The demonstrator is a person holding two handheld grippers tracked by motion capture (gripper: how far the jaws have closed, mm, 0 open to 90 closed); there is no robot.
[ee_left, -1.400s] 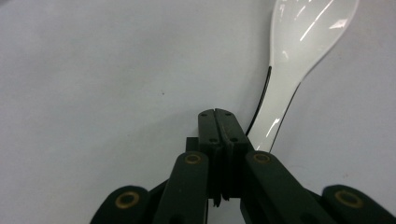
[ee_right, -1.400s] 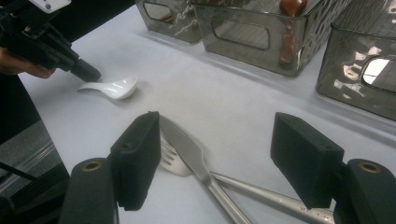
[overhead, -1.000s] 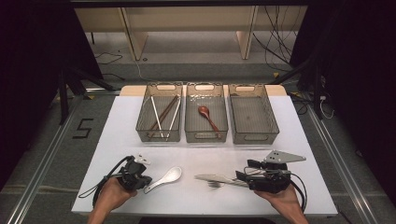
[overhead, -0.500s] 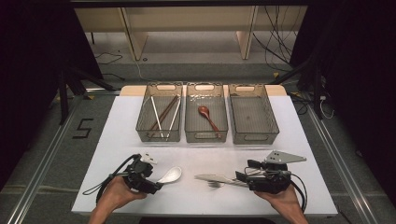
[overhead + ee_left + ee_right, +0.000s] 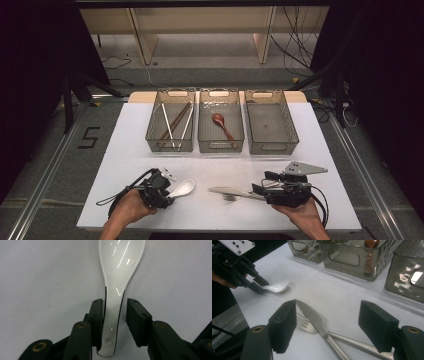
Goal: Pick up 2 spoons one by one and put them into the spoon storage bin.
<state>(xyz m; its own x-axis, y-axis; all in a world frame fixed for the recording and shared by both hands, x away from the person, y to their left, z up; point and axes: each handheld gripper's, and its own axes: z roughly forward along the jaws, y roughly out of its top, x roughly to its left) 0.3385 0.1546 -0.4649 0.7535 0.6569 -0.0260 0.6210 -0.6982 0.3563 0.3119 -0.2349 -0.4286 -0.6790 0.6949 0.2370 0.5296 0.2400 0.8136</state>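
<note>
**Closing on the white spoon: grasp not yet complete**

Inspecting the left gripper view, I find the white spoon (image 5: 117, 277) lying on the white table (image 5: 37, 277), handle toward the camera and running up the centre of the frame between my left gripper (image 5: 115, 315)'s jaws. The jaws have just been closing. One pad (image 5: 97, 320) sits against the handle's edge; the other stands slightly clear, a thin strip of table showing between. I judge the grip as not yet made.

In the high view the left gripper (image 5: 167, 189) sits at lower left, the spoon's bowl pointing toward frame centre. At lower right, my right gripper (image 5: 260, 189) rests with jaws spread wide around a crossed knife (image 5: 317, 320) and fork (image 5: 305, 325), touching neither.

Across the upper middle stand three mesh bins; the centre bin (image 5: 221, 145) holds a brown spoon (image 5: 220, 122), the left bin (image 5: 170, 145) chopsticks.

Step in hand: pinching the handle. Next, I judge, calls for full closure, a level lift, and carriage toward the centre bin.
</note>
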